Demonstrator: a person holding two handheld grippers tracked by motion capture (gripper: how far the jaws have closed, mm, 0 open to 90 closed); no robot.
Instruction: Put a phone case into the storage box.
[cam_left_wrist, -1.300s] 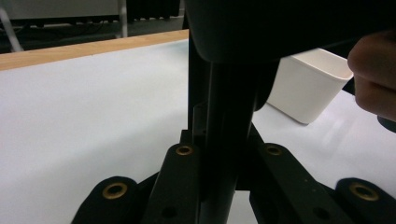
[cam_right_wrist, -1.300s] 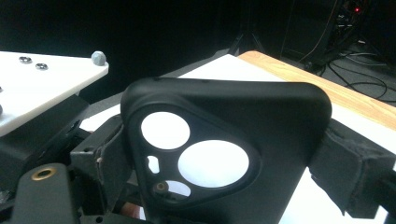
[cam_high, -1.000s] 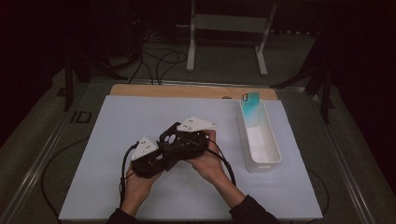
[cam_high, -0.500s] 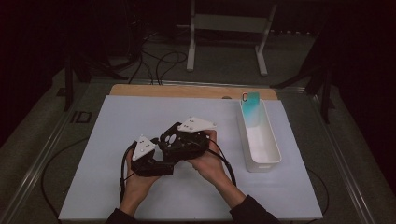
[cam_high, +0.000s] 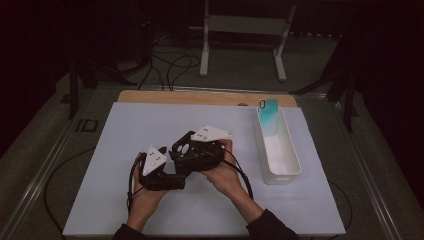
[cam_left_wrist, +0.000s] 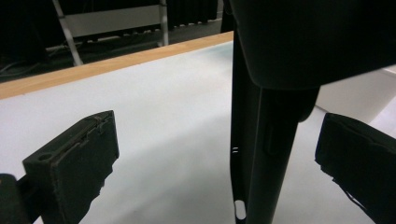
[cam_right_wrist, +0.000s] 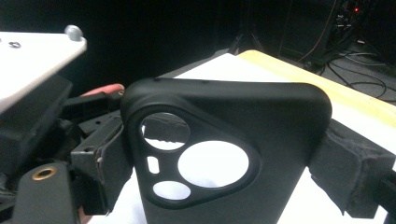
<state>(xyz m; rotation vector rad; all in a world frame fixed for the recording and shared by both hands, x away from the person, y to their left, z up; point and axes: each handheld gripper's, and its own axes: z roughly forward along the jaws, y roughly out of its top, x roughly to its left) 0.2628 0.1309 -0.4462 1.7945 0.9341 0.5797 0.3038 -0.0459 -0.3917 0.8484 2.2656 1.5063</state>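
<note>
White matting covers the table (cam_high: 125, 150) in the high view, where the right gripper (cam_high: 190, 152) clamps a black rubbery phone case (cam_high: 184, 148). Left gripper view: left gripper (cam_left_wrist: 219, 158) jaws apart around that case (cam_left_wrist: 261, 140). Right gripper view: case (cam_right_wrist: 224, 154) pinched edgewise.

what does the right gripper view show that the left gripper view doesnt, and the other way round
Right gripper view: the black phone case face-on, its camera cutouts visible, gripped between the right gripper jaws, with the left gripper beside it.
Left gripper view: the case edge-on between the left gripper's spread jaws, not clamped by them, and a corner of the white bin.
Both: the case, the white table mat and its wooden edge.
</note>
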